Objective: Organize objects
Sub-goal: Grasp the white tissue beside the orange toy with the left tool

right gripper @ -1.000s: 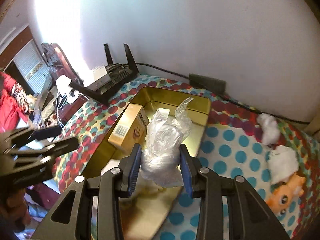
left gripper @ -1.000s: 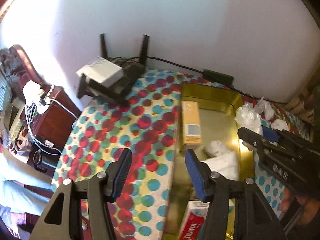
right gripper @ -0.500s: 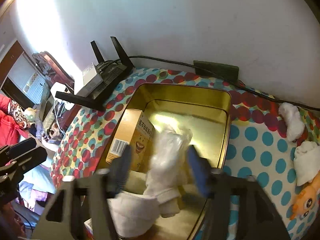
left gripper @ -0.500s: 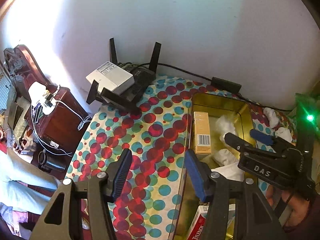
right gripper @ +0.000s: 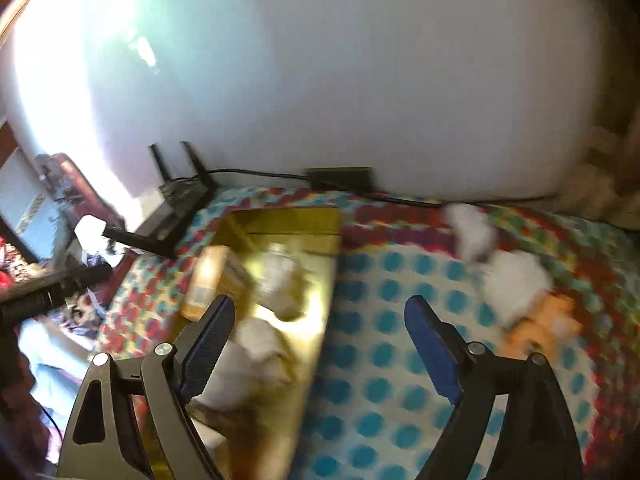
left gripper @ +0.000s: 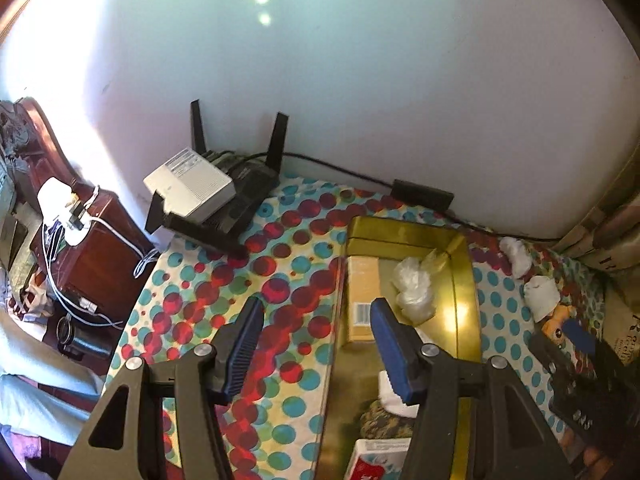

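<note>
Left wrist view: one gold tray (left gripper: pixel 464 280), two white bundles (left gripper: pixel 542 292) outside; both grippers' jaws empty, right's just widened, seemingly.

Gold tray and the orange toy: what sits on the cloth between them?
Right wrist view: only bare dotted cloth between gold tray and orange toy; two white bundles lie further back.

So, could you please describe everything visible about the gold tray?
The gold tray is a shiny, metal-looking rectangle with raised walls, lying flat on the dotted tablecloth near the wall. Inside lie a tan box, a crumpled clear plastic bag, white bundles and a red-and-white carton. No gripper touches it.
</note>
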